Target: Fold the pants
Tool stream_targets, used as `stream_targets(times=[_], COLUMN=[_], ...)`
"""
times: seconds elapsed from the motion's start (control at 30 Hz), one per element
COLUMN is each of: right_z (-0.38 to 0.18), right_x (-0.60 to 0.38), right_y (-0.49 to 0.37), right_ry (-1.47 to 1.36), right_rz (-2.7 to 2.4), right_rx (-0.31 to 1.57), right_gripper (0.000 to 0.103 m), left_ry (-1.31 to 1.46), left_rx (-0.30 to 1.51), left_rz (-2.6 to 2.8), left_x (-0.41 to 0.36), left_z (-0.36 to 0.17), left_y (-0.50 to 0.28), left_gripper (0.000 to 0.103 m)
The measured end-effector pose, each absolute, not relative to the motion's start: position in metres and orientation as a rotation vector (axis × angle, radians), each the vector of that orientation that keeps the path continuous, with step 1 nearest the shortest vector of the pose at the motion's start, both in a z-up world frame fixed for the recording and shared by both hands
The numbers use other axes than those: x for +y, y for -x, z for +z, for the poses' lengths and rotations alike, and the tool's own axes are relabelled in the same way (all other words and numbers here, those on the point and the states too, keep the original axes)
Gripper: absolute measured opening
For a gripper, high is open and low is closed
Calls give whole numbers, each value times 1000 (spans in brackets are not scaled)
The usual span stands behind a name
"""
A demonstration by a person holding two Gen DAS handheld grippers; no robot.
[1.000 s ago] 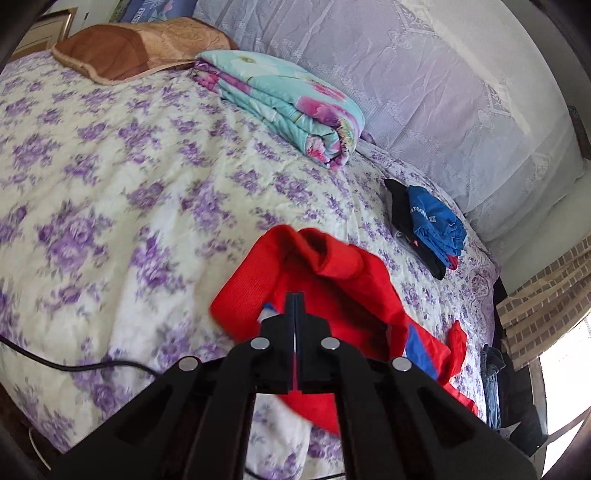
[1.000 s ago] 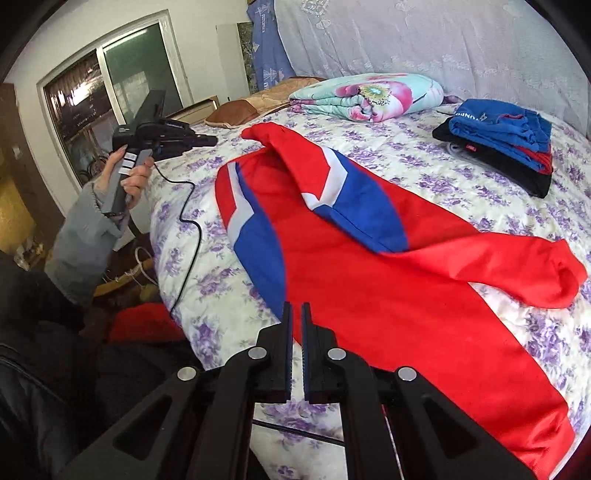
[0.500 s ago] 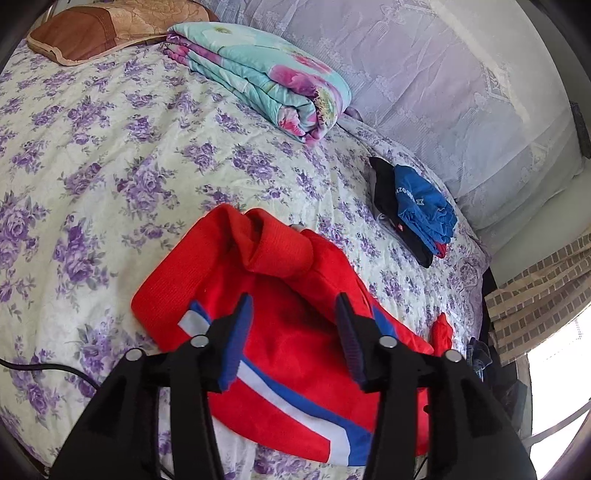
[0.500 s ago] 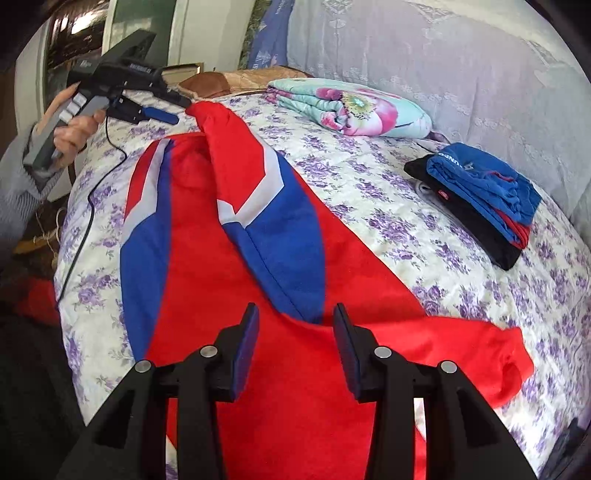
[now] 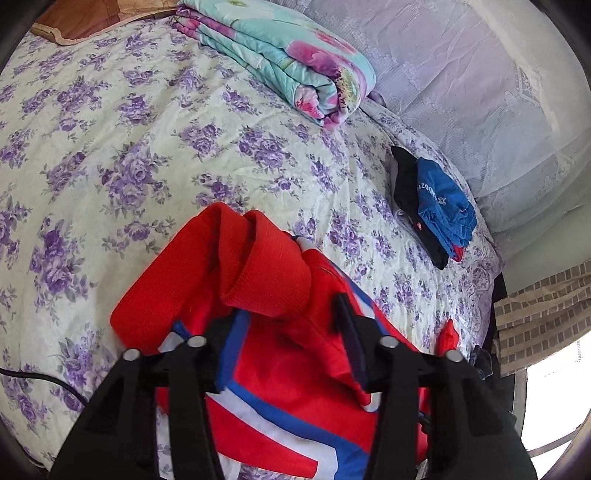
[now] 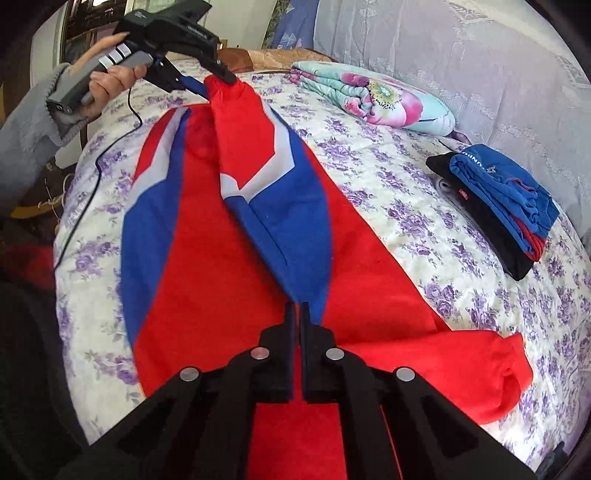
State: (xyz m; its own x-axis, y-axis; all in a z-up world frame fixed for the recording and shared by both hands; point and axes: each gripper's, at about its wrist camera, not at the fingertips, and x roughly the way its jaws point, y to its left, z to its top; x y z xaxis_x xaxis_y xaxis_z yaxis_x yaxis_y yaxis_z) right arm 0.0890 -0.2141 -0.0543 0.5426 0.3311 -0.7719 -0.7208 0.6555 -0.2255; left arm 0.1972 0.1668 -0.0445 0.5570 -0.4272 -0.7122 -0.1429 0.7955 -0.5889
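Red pants [image 6: 207,277] with blue and white panels lie spread on the flowered bed [image 6: 406,206]. One leg is folded over into a raised ridge. My right gripper [image 6: 295,310] is shut on the blue fold at the near end of that ridge. At the far end a hand [image 6: 107,74] holds my left gripper [image 6: 225,75] at the red cuff. In the left wrist view the bunched cuff [image 5: 266,273] fills the gap of the left gripper [image 5: 284,317], whose jaws are closing on it. The second leg's cuff [image 6: 495,376] lies at the lower right.
A folded floral quilt [image 6: 376,99] and a brown pillow [image 5: 85,18] lie at the head of the bed. A stack of folded blue and black clothes [image 6: 502,195] sits near the lace-covered wall. A black cable [image 6: 92,184] trails over the bed's left edge.
Both grippers opened and came down over the pants. The right one has since shut on the blue fold, and the left one has narrowed around the red cuff.
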Motion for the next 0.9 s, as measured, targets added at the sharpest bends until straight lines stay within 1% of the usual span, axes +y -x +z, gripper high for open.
stream_targets(times=[0.03,0.07,0.17,0.33,0.43,0.53,0.6,0.63,0.7,0.73,0.77,0.83,0.87,0.9], right_z=[-50,-46,-39,-44,-59,-74,-78,-79,-79,-79,-79,-72,-65,-56], right_x=[-217,-220,-222,-207,-198,-197,-198,-198,-199,-200,-201,-206,-210,-215], right_y=[-83,-78,-54,-12,-4,-11,-13,-14,-14,-14,-13,-11,-10,-6], right_ry=[551,524,467,458,440,398,367,356,337,330,317,270,245,219], right_rz=[666,671,687,763,792,784,780,778,774,774,779,802,812,815], right_rx=[761,764,768,788,827,874,892,896,900,902,902,900,890,865], right_gripper=[2,2,2,2,2,2,2,3,4,5,8,20,31,40], left_ry=[646,636,600,509,489,544,556,564,589,589,569,477,424,374], left_rx=[980,975,941,934,970,1013,998,988,957,927,891,813,778,753], left_rz=[-191,-195,-189,-176,-143,-133,-144,-149,-145,-127,-93,-19,-11,-17], left_x=[165,163,162,171,182,196,199,200,203,204,203,195,187,178], left_z=[-44,-43,-37,-35,-56,-84,-89,-87,-80,-73,-64,-42,-31,-23], left_y=[-198,-198,-186,-152,-138,-135,-131,-128,-120,-113,-106,-88,-80,-75], left_gripper=[26,22,18,18,18,18,19,19,25,31,34,34,35,36])
